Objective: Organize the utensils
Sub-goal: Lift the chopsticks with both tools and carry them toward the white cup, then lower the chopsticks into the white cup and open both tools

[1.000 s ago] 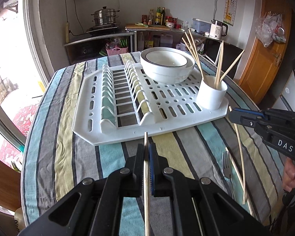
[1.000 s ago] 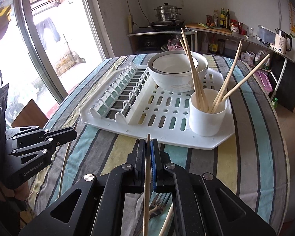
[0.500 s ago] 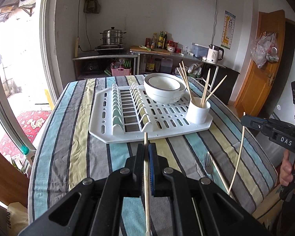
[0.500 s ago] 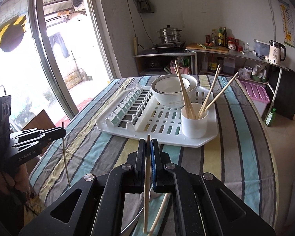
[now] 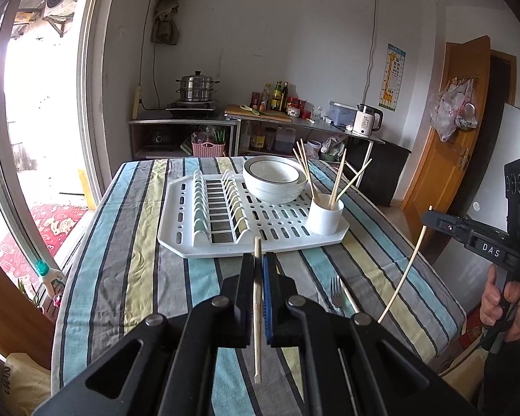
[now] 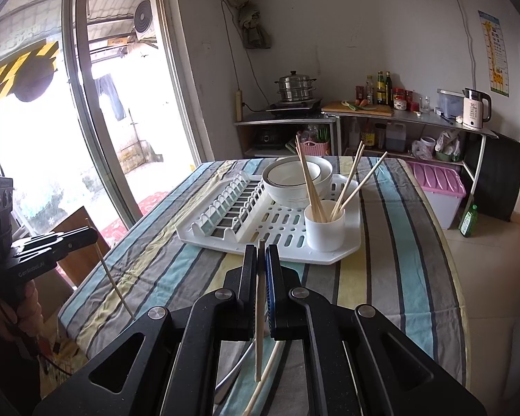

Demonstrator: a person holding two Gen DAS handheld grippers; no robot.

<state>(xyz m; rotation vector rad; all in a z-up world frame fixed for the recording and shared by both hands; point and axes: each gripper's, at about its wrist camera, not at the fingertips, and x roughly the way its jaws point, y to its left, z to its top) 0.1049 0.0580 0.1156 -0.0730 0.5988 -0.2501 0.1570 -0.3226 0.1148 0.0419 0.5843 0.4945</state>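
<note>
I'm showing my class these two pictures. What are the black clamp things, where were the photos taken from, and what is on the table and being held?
No robot here: a person holds a handheld two-finger gripper in each hand, each carrying a forward-looking camera. One picture looks along the left gripper, the other along the right gripper. Each is shut on one chopstick. On the striped tablecloth sits a white drying rack with bowls and a white cup of chopsticks. A fork and another chopstick lie nearer.

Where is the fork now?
In the left wrist view, the fork lies on the striped tablecloth, nearer than the white rack, beside a loose chopstick.
</note>
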